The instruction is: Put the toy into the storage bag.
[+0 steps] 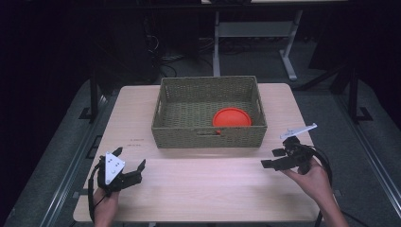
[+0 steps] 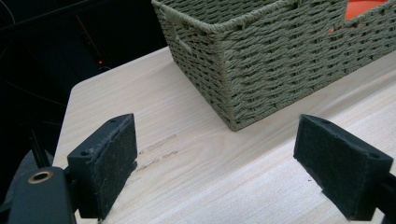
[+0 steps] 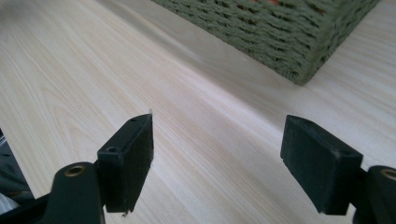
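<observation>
1. High view: a woven basket [image 1: 208,135] is sitting at the middle of the wooden table [image 1: 208,189], with an orange plate [image 1: 231,117] lying inside at its right end.
2. The left gripper [image 1: 130,158] is hovering near the table's front left, jaws spread, holding nothing.
3. The right gripper [image 1: 272,158] is hanging just right of the basket's front corner, jaws likewise spread and empty.

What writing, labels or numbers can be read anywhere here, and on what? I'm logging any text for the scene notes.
No text can be read.
Faint dark marks in two short rows on the table, near the basket: too small and blurred to read.
The orange plate, the left gripper and the right gripper carry no lettering that I can make out.
</observation>
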Tool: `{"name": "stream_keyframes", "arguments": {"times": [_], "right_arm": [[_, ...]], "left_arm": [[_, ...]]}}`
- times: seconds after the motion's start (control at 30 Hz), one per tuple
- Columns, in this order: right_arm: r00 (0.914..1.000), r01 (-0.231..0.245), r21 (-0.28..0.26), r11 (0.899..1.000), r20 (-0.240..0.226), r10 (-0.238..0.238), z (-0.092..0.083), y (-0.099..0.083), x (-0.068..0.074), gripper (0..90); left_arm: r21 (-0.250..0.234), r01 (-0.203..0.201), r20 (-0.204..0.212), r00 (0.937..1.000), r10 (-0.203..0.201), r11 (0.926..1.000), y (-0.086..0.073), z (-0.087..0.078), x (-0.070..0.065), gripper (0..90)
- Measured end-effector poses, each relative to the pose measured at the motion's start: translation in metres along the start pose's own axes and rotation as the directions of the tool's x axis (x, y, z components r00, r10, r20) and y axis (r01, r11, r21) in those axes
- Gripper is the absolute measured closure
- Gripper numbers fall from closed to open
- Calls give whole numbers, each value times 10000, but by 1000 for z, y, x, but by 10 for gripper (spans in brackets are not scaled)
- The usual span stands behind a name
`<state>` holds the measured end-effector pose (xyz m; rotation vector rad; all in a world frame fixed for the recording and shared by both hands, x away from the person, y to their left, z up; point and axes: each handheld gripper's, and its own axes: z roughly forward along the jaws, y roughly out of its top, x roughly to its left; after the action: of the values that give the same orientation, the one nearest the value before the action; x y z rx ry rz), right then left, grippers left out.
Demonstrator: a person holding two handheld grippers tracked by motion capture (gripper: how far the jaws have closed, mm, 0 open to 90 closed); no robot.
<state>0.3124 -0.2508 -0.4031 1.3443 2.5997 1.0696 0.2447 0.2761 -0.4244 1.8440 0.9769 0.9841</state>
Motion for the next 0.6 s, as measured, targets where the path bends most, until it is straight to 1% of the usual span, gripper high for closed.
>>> {"name": "stream_keyframes", "arguments": {"times": [0.2, 0.37, 0.43, 0.47, 0.53, 0.6], "right_arm": [[10000, -29, -114, 9999, -22, 29, -2, -12, -1, 245], [9998, -189, -239, 9995, 39, 190, -3, -24, -4, 245], [9996, -281, -292, 9992, 39, 282, -4, -30, -4, 244], [9997, -246, -380, 9990, 57, 248, -4, -32, -4, 244], [9993, -385, -453, 9982, -5, 385, -6, -35, -3, 243], [9994, -331, -498, 9982, 94, 337, -8, -39, -2, 240]], "left_arm": [[18, 5, -7, 10000, -5, 10000, 0, 1, -1, 128], [33, 75, 16, 10000, -75, 10000, 0, 1, 0, 128], [16, 42, -2, 10000, -42, 10000, 0, 1, 0, 128], [12, 56, -13, 10000, -56, 10000, 0, 0, 0, 128], [-19, 44, -45, 10000, -44, 10000, 1, 0, -1, 128], [16, 39, -35, 10000, -38, 10000, 1, 0, 0, 128]]}}
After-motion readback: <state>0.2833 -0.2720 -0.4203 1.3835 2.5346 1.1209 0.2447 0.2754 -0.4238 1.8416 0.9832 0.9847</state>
